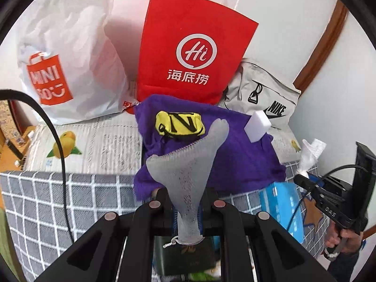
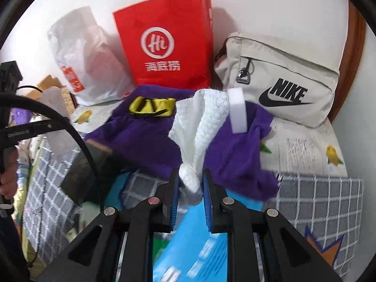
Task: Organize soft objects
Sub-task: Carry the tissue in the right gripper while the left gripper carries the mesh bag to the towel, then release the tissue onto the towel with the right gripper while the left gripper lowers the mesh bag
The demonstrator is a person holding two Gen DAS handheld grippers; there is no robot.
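Sock [image 1: 188, 178], grey, is hanging pinched in the left hand-held gripper [image 1: 188, 208], while the right hand-held gripper [image 2: 190, 188] is pinching a white cloth [image 2: 199, 127], both probably heading for the purple towel [image 1: 235, 155] on the bed beyond.

A home, most likely a bedroom. A bed fills the view: a quilted cover [image 1: 98, 141] printed with yellow fruit, and a grey checked blanket [image 1: 47, 202] at 7 o'clock. Along the white wall at 12 o'clock stand a red paper bag [image 1: 195, 54], a white plastic shopping bag [image 1: 70, 54] at 10 o'clock and a beige Nike bag [image 2: 282, 80] at 2 o'clock. A brown wooden frame [image 1: 322, 47] runs up the wall at 2 o'clock. A purple towel [image 1: 235, 155] lies on the bed.
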